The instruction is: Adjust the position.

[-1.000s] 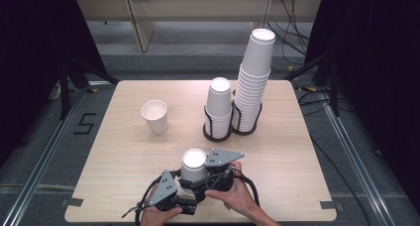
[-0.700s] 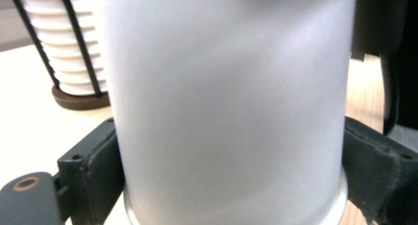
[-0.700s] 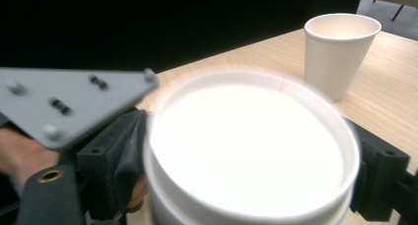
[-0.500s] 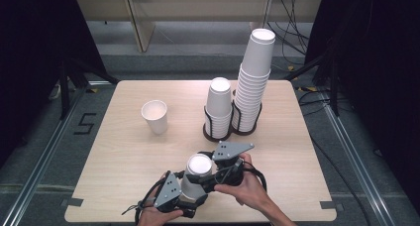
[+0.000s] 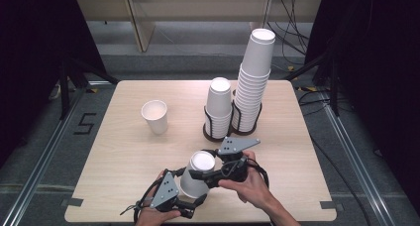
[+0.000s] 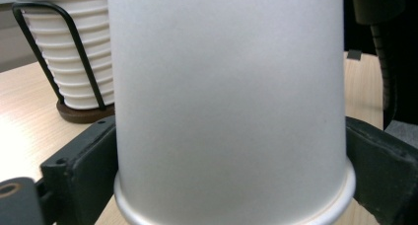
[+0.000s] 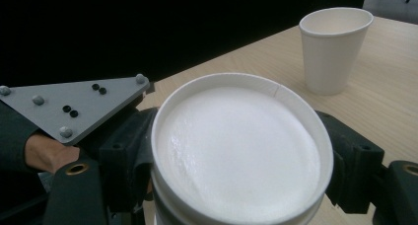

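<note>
The pale wooden bench (image 5: 124, 156) takes up most of the floor space in front of me, with dark curtains to either side and a shelf unit beyond its far edge. Toward two o'clock from the bench's middle rises the tall stack of cups (image 5: 253, 77), upside down in a black wire holder, and right beside it, at about one o'clock, stands the shorter stack of cups (image 5: 218, 104) in a holder of its own; the two holders sit just next to each other, almost touching at the base. Over at ten o'clock a single upright cup (image 5: 155, 116) stands alone, open mouth up, well apart from everything else. Down at six o'clock, near the bench's front edge, the person works with both hands on one inverted paper cup (image 5: 196, 174), which is tilted with its flat bottom pointing up and away. The left gripper (image 5: 185, 201), at the seven o'clock side of that cup, has its jaws clamped on the cup's wall near the rolled rim, one black jaw pressing each side, as the left gripper view shows up close (image 6: 229, 111). The right gripper (image 5: 205, 175), coming in from the four o'clock side, has its jaws closed around the cup's upper end just below the bottom disc (image 7: 241, 151), one on either flank.
</note>
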